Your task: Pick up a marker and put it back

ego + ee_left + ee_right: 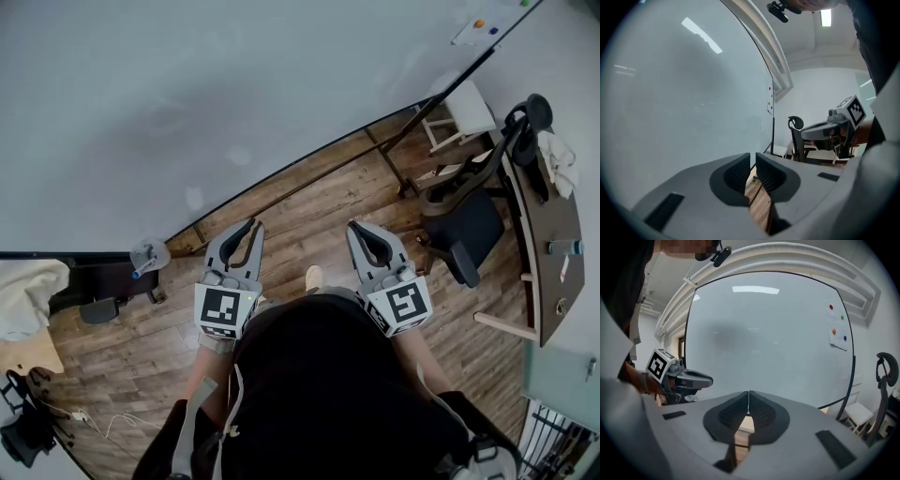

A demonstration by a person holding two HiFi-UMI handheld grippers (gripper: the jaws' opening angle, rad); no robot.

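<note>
Hovering near the whiteboard's (234,94) lower edge, left gripper (753,161) fingers barely apart, empty; right gripper (748,399) fingers pressed together.

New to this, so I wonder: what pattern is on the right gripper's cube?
The cube shows black squares on white, clearest in the head view.

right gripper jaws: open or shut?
Shut, empty: the right gripper shows its jaw tips touching in its own view, nothing between them.
</note>
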